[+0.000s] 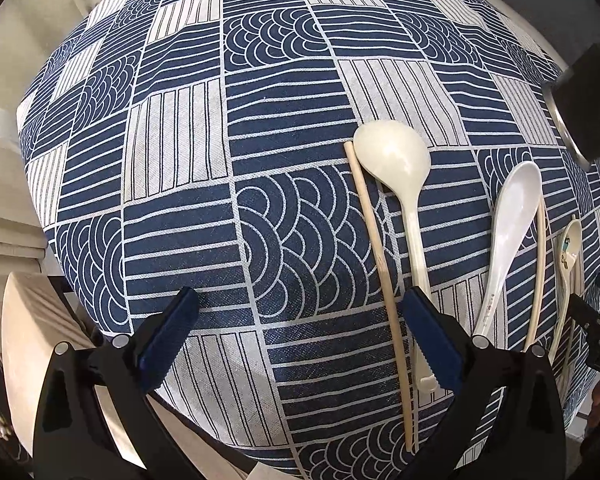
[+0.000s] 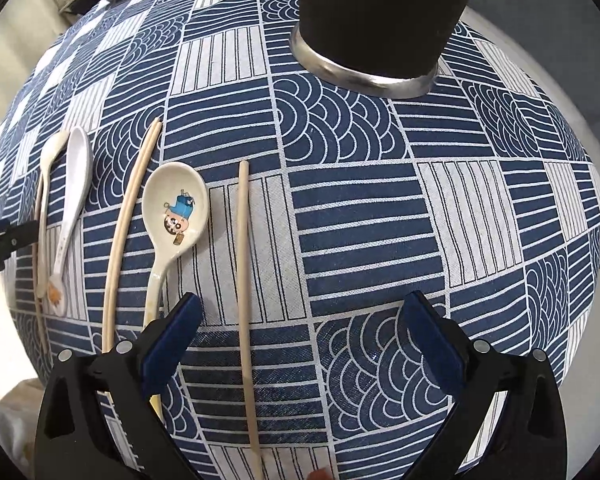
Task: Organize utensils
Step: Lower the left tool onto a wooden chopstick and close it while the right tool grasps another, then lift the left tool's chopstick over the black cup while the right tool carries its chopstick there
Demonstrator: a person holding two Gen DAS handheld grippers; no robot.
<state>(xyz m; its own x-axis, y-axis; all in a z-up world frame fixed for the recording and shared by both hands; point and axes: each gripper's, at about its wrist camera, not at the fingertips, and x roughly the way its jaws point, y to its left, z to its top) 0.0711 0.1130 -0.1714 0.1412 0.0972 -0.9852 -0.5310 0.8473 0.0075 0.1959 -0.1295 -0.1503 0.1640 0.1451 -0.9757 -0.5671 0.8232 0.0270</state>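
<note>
Lying in a row on the blue-and-white patterned cloth (image 2: 360, 208) of the desk are the utensils. In the left wrist view, the left claw (image 1: 300, 304) hangs wide open and empty above the cloth, its right finger (image 1: 432, 340) crossing over the handle of the cream spoon (image 1: 400, 168). A single chopstick (image 1: 376, 264) lies just beside that spoon on its left. Further right sits a white spoon (image 1: 512, 224), then a pair of chopsticks (image 1: 540, 264) just beside it.

In the right wrist view, the spoon with a cartoon figure (image 2: 176, 208) lies between the chopstick pair (image 2: 128, 216) and another lone chopstick (image 2: 246, 280). The right claw (image 2: 300, 308) is also spread open, gripping nothing, with that lone chopstick running between its fingers and the cartoon spoon's handle passing under its left finger (image 2: 172, 336). A black cup with a metal rim (image 2: 364, 40) stands at the far side, well apart from the utensils.
</note>
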